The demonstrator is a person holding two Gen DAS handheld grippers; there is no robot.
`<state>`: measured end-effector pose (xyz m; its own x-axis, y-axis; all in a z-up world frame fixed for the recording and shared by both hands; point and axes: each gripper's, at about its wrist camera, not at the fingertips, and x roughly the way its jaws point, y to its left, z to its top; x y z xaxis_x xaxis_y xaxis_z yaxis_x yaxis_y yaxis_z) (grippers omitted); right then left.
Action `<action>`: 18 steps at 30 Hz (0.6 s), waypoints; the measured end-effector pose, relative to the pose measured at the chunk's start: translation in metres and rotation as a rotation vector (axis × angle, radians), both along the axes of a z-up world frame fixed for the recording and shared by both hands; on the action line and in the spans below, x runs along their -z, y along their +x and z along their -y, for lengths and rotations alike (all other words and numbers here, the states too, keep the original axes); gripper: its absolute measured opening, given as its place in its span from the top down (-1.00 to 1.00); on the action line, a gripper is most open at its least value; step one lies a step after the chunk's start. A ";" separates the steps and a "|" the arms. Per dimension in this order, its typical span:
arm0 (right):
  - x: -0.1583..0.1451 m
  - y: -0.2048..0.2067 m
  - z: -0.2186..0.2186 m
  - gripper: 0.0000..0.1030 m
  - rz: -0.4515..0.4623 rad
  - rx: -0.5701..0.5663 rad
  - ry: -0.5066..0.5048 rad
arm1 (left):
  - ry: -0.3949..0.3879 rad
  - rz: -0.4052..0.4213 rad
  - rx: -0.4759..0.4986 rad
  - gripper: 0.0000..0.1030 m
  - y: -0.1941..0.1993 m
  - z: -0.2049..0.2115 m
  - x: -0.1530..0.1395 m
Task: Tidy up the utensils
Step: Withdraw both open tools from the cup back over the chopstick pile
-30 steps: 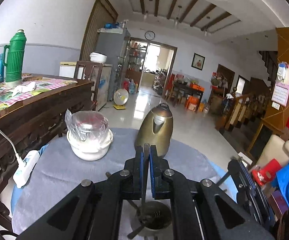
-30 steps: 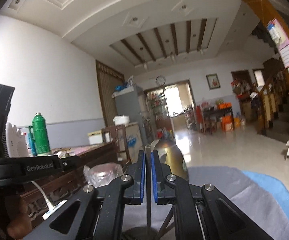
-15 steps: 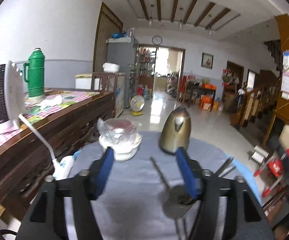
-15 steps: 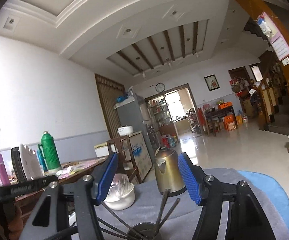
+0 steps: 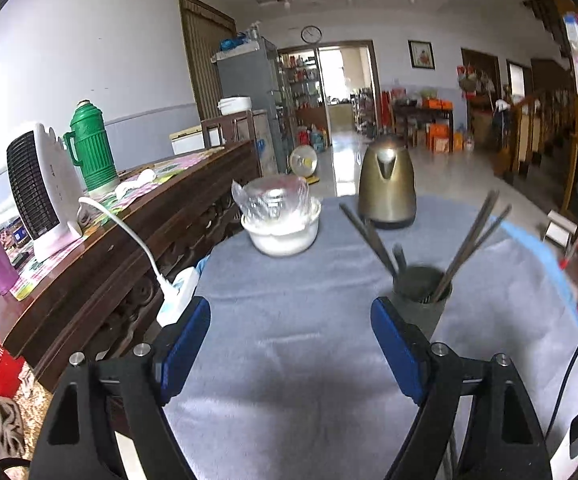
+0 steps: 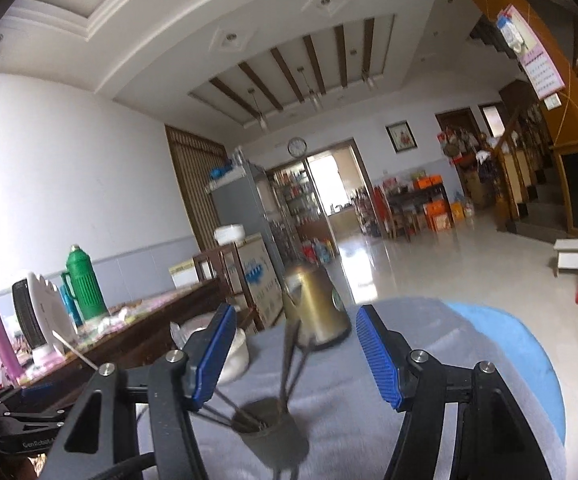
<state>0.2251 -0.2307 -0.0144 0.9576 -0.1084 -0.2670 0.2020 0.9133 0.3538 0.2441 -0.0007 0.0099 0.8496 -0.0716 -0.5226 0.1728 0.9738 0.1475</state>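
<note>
A dark grey utensil cup [image 5: 421,294] stands on the grey-clothed round table [image 5: 289,360], with several dark chopsticks [image 5: 471,240] leaning out of it. My left gripper [image 5: 291,348] hangs low over the cloth, left of and nearer than the cup. Its jaws are opening and nothing is between the blue pads. In the right wrist view the same cup [image 6: 269,436] sits just below and ahead of my right gripper [image 6: 295,360]. That gripper is open, and the chopsticks [image 6: 289,360] show in the gap between its pads, untouched.
A brass kettle [image 5: 387,184] and a white bowl [image 5: 281,224] holding a plastic-wrapped item stand at the table's far side. A white power strip [image 5: 177,296] lies at the left edge. The wooden sideboard [image 5: 129,240] carries a heater, green thermos and purple bottle.
Both grippers were shut on a chopstick held over the cup. They have let go, opened wide and drawn back. The chopsticks now rest in the cup.
</note>
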 end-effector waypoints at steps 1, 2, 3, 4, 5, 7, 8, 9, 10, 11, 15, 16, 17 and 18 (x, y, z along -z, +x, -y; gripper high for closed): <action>0.005 -0.002 0.001 -0.30 -0.017 -0.003 -0.001 | 0.004 -0.002 0.002 -0.61 -0.001 0.001 0.000; 0.009 -0.003 0.001 -0.31 -0.033 -0.005 -0.001 | 0.010 -0.004 0.004 -0.61 -0.001 0.002 0.003; 0.015 -0.004 0.002 -0.31 -0.056 -0.006 0.003 | 0.014 -0.008 0.004 -0.61 -0.001 0.003 0.005; 0.020 -0.006 0.003 -0.31 -0.070 -0.007 0.009 | 0.014 -0.016 0.007 -0.61 -0.001 0.003 0.007; 0.024 -0.006 0.004 -0.31 -0.081 -0.009 0.014 | 0.010 -0.022 0.009 -0.61 -0.001 0.003 0.008; 0.033 -0.010 0.006 -0.31 -0.105 -0.008 0.017 | 0.010 -0.033 0.009 -0.61 -0.001 0.005 0.011; 0.036 -0.011 0.007 -0.31 -0.114 -0.008 0.019 | 0.012 -0.037 0.007 -0.61 -0.001 0.006 0.011; 0.038 -0.011 0.006 -0.31 -0.122 -0.011 0.021 | 0.014 -0.040 0.006 -0.61 0.000 0.006 0.013; 0.042 -0.011 0.007 -0.31 -0.132 -0.016 0.025 | 0.016 -0.043 0.004 -0.61 0.000 0.007 0.014; 0.045 -0.012 0.008 -0.31 -0.143 -0.019 0.028 | 0.018 -0.046 0.003 -0.62 0.000 0.008 0.015; 0.061 -0.013 0.008 -0.31 -0.178 -0.036 0.058 | 0.028 -0.062 -0.002 -0.61 0.001 0.012 0.022; 0.063 -0.012 0.009 -0.31 -0.186 -0.038 0.066 | 0.031 -0.070 -0.004 -0.61 0.002 0.013 0.024; 0.066 -0.011 0.008 -0.30 -0.193 -0.039 0.070 | 0.032 -0.076 -0.004 -0.61 0.003 0.014 0.026; 0.071 -0.012 0.009 -0.31 -0.205 -0.041 0.077 | 0.035 -0.086 -0.004 -0.61 0.004 0.015 0.028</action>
<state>0.2131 -0.2402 -0.0852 0.8858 -0.0423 -0.4622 0.2401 0.8940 0.3783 0.2480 -0.0154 -0.0185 0.8016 -0.0483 -0.5959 0.1821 0.9691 0.1665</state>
